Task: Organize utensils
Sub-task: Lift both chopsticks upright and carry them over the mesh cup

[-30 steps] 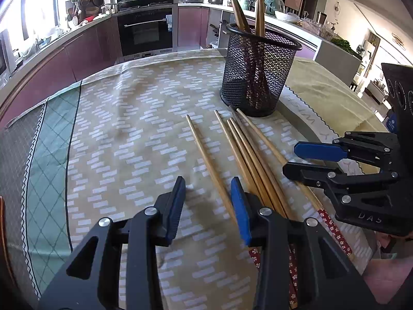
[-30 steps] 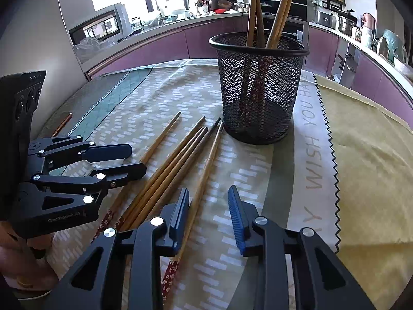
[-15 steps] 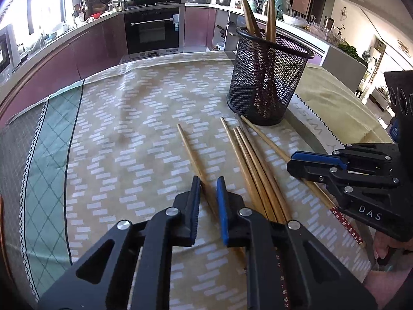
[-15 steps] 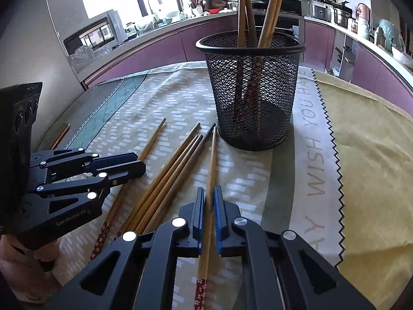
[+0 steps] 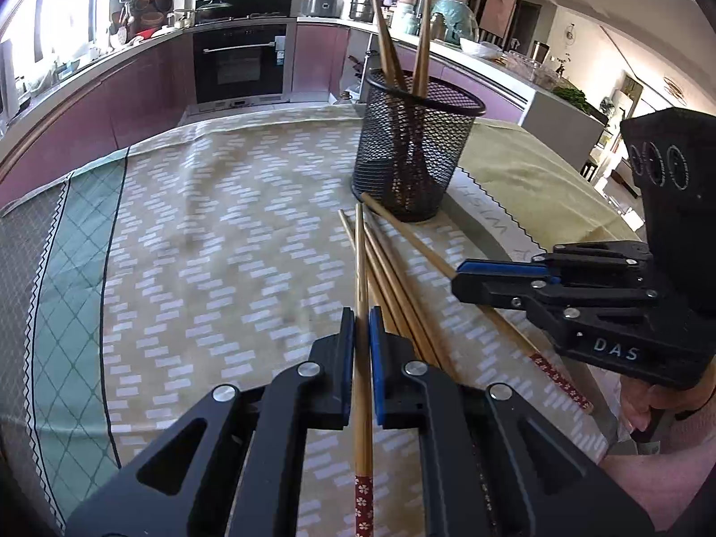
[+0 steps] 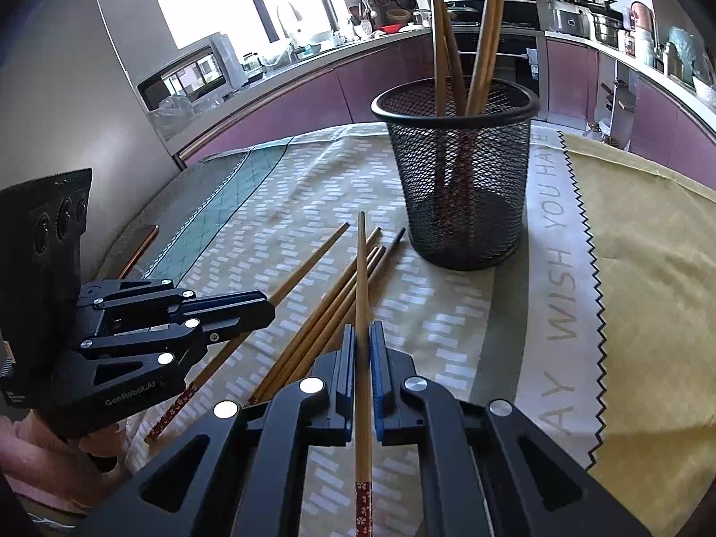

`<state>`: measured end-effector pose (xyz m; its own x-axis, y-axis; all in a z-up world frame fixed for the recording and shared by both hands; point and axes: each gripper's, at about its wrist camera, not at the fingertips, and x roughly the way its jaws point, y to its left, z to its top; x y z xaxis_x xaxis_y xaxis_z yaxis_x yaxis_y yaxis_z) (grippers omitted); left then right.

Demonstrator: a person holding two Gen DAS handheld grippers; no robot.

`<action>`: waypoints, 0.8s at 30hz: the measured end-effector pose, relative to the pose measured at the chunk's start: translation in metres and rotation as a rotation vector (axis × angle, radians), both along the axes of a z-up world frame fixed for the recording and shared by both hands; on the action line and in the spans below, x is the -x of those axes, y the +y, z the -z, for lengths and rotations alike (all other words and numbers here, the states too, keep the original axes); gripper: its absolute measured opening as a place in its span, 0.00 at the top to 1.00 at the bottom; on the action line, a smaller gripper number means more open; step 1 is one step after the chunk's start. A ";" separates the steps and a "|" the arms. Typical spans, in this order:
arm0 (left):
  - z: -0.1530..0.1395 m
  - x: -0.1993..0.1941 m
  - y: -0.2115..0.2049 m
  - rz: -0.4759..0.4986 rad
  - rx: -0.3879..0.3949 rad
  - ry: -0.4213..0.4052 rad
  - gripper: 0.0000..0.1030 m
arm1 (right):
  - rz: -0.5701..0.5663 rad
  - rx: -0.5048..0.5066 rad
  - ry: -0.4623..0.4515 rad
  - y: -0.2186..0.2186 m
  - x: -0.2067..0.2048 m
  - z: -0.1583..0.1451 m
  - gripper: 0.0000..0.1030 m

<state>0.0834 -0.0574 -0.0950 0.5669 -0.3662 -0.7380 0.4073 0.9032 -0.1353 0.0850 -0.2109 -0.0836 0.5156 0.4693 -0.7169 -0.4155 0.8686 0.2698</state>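
My left gripper is squeezed tight on one chopstick. My right gripper is squeezed tight on another chopstick. Each stick runs straight out between the blue pads, with its red flowery end back near me and its thin tip pointing away. I hold each one near the middle, I think so it will not tip when I carry it.

A little farther out, the loose chopsticks lie in a bunch on the tablecloth. My two sticks cross over them, so I think they are lifted a bit off the cloth.

Beyond the bunch stands the black mesh cup. It is upright, and a few chopsticks already stand in it, thin tips up. That looks like the home for all of them. So I think I am partway done: some are in, two are in my grippers, and several are left on the cloth. Far behind is the kitchen counter with the oven.

A second ago both grippers were wide open over the sticks and held nothing. Then they shut on one stick each. Since then the tips of my two sticks have come up off the pile.
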 end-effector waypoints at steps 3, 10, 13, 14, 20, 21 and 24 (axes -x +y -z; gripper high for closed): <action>0.004 0.000 -0.006 0.022 -0.017 0.008 0.93 | -0.017 0.014 0.012 0.006 -0.002 0.004 0.94; 0.011 -0.005 -0.006 0.038 -0.019 0.037 0.92 | -0.026 0.042 0.035 0.011 -0.007 0.009 0.94; 0.016 -0.010 -0.006 0.038 -0.029 0.057 0.92 | -0.028 0.061 0.038 0.013 -0.010 0.011 0.93; 0.016 -0.010 -0.005 0.040 -0.027 0.055 0.92 | -0.029 0.064 0.037 0.013 -0.011 0.012 0.93; 0.016 -0.015 -0.007 0.032 -0.026 0.059 0.91 | -0.030 0.069 0.029 0.017 -0.015 0.013 0.94; 0.015 -0.016 -0.007 0.026 -0.024 0.057 0.92 | -0.029 0.066 0.029 0.017 -0.015 0.013 0.94; 0.014 -0.016 -0.006 0.015 -0.018 0.058 0.93 | -0.022 0.055 0.020 0.013 -0.013 0.012 0.94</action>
